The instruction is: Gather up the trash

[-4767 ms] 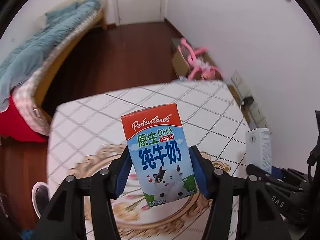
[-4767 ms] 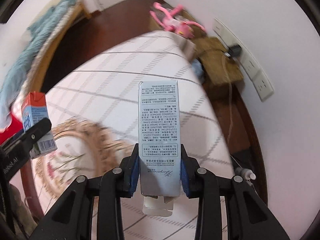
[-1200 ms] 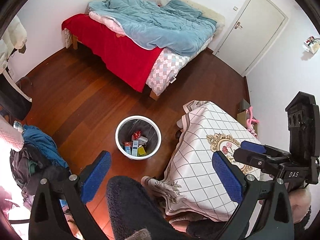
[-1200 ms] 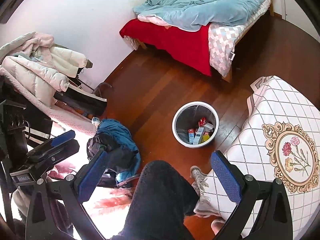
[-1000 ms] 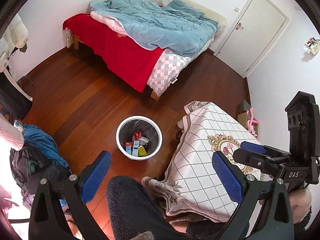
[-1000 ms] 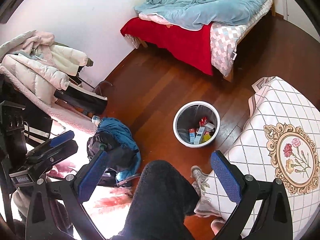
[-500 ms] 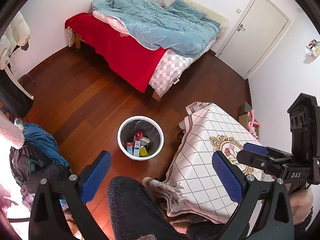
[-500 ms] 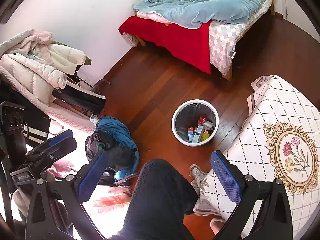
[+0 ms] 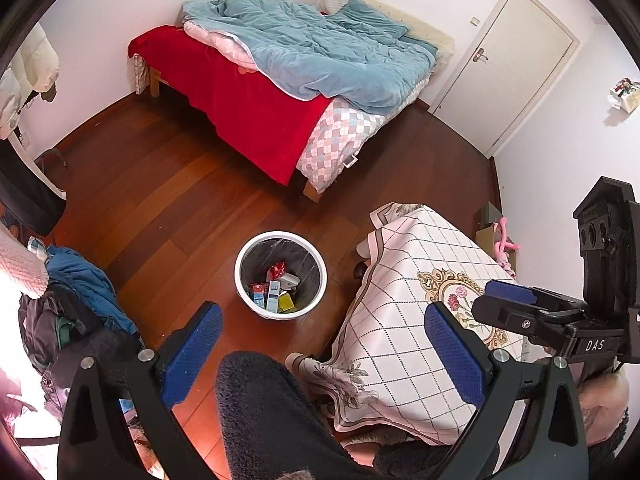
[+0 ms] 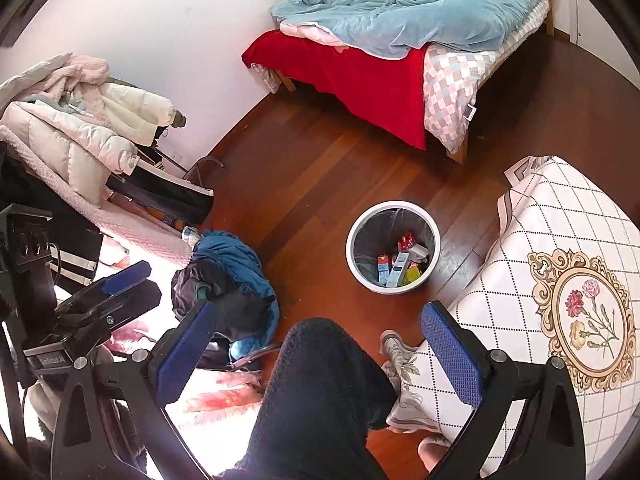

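A white waste bin (image 9: 244, 276) with a grey liner stands on the wooden floor beside the table; it also shows in the right wrist view (image 10: 353, 256). Several cartons (image 9: 272, 294) lie inside it, among them a milk carton (image 10: 383, 269) and a tall box (image 10: 398, 270). My left gripper (image 9: 322, 346) is open and empty, held high above the floor. My right gripper (image 10: 320, 346) is open and empty, also high up. Each gripper shows in the other's view, the right one (image 9: 516, 306) and the left one (image 10: 116, 292).
A table with a checked flowered cloth (image 9: 416, 304) stands right of the bin. A bed with red and blue covers (image 9: 288, 68) is beyond. Clothes (image 10: 228, 280) are piled on the floor at left, jackets (image 10: 84, 128) on a rack. The person's dark-trousered leg (image 10: 320, 396) is below.
Some seconds ago the left gripper held a milk carton and the right a tall box over the table; now both are open and empty. In the last second the views shifted only slightly.
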`<state>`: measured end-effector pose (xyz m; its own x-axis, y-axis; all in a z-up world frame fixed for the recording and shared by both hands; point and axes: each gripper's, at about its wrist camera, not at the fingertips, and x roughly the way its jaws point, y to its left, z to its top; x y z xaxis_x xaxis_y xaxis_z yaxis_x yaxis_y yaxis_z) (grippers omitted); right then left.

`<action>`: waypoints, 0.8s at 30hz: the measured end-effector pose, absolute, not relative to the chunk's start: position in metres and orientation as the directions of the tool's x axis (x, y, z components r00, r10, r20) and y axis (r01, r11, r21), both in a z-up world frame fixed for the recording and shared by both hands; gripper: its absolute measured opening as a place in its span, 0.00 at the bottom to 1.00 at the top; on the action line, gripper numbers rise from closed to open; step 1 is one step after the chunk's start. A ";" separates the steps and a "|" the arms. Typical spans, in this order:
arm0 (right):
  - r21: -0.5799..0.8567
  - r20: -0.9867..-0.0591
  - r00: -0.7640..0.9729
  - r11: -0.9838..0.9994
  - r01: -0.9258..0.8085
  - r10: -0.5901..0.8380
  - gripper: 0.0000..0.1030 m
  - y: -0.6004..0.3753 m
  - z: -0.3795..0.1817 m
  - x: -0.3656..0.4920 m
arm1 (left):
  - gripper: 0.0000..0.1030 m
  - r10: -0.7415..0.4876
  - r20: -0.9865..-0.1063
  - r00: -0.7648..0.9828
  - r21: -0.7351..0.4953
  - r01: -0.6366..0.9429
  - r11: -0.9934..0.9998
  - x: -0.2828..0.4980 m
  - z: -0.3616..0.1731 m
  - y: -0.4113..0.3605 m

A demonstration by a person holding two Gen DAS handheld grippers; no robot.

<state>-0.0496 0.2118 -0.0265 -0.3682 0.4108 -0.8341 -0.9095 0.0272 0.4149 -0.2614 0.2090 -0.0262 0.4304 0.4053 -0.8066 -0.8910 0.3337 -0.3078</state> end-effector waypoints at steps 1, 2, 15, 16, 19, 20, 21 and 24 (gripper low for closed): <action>0.415 -0.834 -0.369 0.026 -0.909 0.409 1.00 0.212 -0.027 -0.051 | 1.00 0.404 -0.807 0.431 -0.310 -0.891 0.333 -0.262 -0.027 0.209; 0.414 -0.835 -0.370 0.024 -0.910 0.407 1.00 0.212 -0.027 -0.052 | 1.00 0.404 -0.806 0.432 -0.310 -0.890 0.334 -0.262 -0.027 0.208; 0.420 -0.833 -0.377 0.019 -0.907 0.405 1.00 0.213 -0.026 -0.056 | 1.00 0.406 -0.806 0.431 -0.309 -0.891 0.333 -0.264 -0.026 0.206; 0.418 -0.833 -0.376 0.018 -0.908 0.405 1.00 0.213 -0.026 -0.056 | 1.00 0.405 -0.806 0.432 -0.310 -0.891 0.333 -0.264 -0.026 0.207; 0.420 -0.832 -0.377 0.018 -0.907 0.406 1.00 0.213 -0.026 -0.056 | 1.00 0.404 -0.805 0.433 -0.311 -0.890 0.333 -0.265 -0.025 0.205; 0.419 -0.833 -0.376 0.019 -0.908 0.407 1.00 0.214 -0.025 -0.057 | 1.00 0.404 -0.805 0.434 -0.312 -0.889 0.334 -0.265 -0.025 0.205; 0.419 -0.832 -0.377 0.017 -0.908 0.408 1.00 0.214 -0.025 -0.057 | 1.00 0.405 -0.805 0.433 -0.313 -0.890 0.332 -0.265 -0.025 0.205; 0.418 -0.831 -0.375 0.015 -0.908 0.410 1.00 0.214 -0.022 -0.058 | 1.00 0.405 -0.804 0.436 -0.315 -0.889 0.331 -0.265 -0.025 0.203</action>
